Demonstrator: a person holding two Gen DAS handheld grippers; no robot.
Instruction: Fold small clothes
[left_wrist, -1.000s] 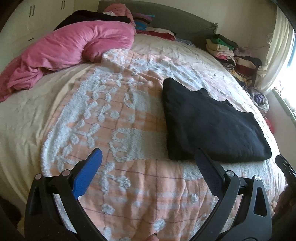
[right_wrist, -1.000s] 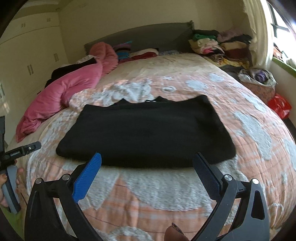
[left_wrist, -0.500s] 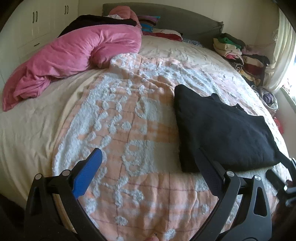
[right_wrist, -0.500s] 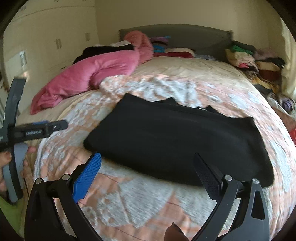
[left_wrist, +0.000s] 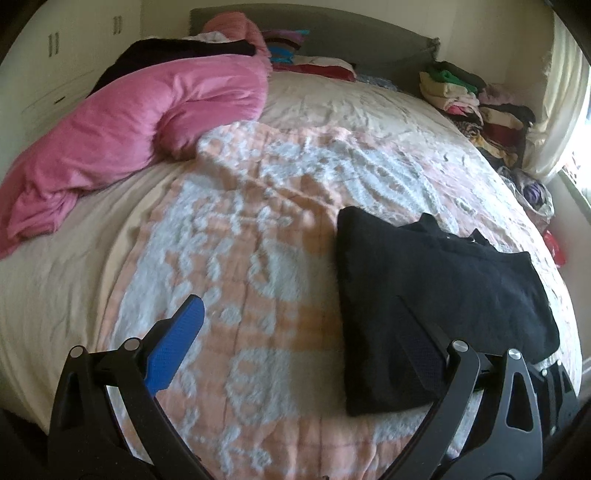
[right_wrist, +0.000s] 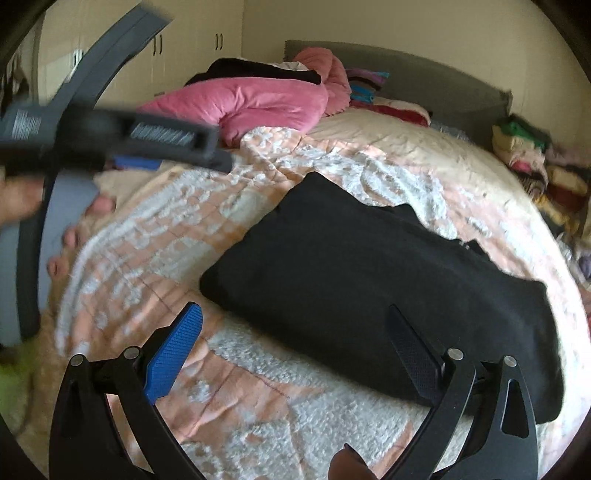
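Observation:
A black garment (left_wrist: 436, 295) (right_wrist: 369, 273) lies folded flat on the peach and white patterned blanket (left_wrist: 258, 229). My left gripper (left_wrist: 299, 328) is open above the blanket, its right finger over the garment's near left part, nothing held. My right gripper (right_wrist: 295, 328) is open too, hovering over the garment's near edge, empty. In the right wrist view the left gripper's body (right_wrist: 110, 136) crosses the upper left, blurred, with a hand (right_wrist: 74, 229) on its handle.
A pink duvet (left_wrist: 140, 122) is bunched at the bed's far left, with dark clothes behind it. Stacks of folded clothes (left_wrist: 476, 99) sit at the far right by a curtain. A grey headboard (left_wrist: 351, 33) and cream wardrobes (right_wrist: 184, 48) stand behind.
Both grippers have swung and lifted over the bed. The left gripper now fills the upper left of the right wrist view. The black garment stays where it was. Both remain open.

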